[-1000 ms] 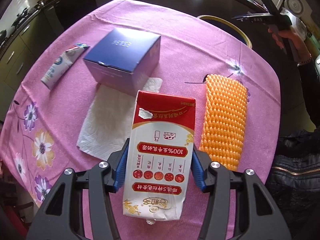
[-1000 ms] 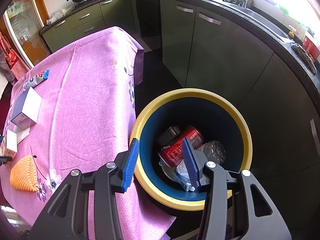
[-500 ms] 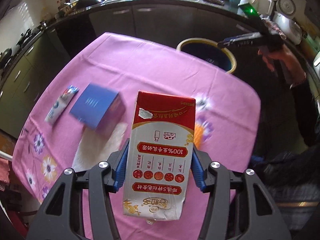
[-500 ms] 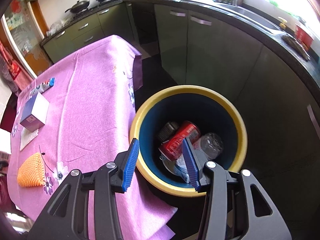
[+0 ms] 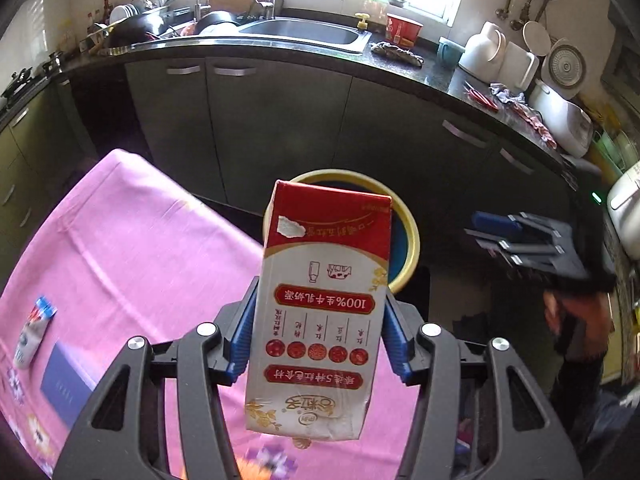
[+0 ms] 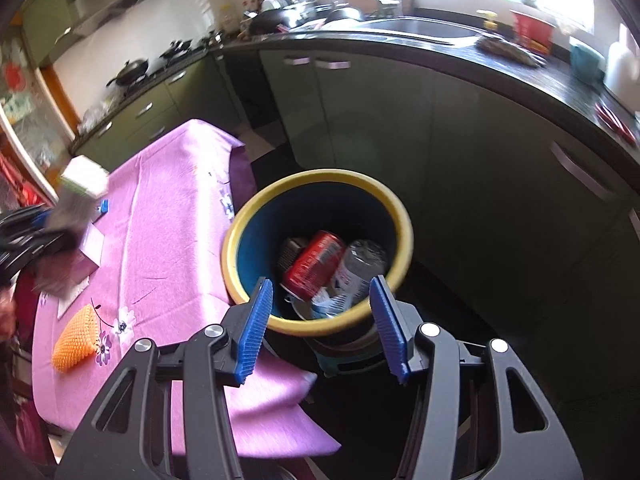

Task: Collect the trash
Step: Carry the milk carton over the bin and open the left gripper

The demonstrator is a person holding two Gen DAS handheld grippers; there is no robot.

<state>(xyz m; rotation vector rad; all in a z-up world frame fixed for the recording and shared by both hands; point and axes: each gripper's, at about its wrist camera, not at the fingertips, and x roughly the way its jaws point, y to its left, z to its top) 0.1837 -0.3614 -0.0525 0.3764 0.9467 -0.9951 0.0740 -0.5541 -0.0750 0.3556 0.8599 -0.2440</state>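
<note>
The milk carton (image 5: 320, 312) is pinched upright between the left gripper (image 5: 318, 334) fingers, just short of the yellow-rimmed trash bin (image 5: 408, 232) beyond the desk (image 5: 132, 240) edge, while the right gripper (image 6: 322, 330), fingers spread empty and just opened further, is held nearer the bin.

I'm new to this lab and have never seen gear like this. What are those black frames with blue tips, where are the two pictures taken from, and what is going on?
No robot here: a person holds hand-held tongs in each hand, with a camera on each looking along its two blue-padded fingers. The left view shows the left tongs clamped on a red-and-white milk carton, lifted toward the yellow-rimmed blue bin. The right view shows the right tongs, open and holding nothing, their jaws having just widened, above that bin, which holds a red drink can and other rubbish. On the pink flowered tablecloth lie an orange foam net, a dark blue box and a small tube.
</note>
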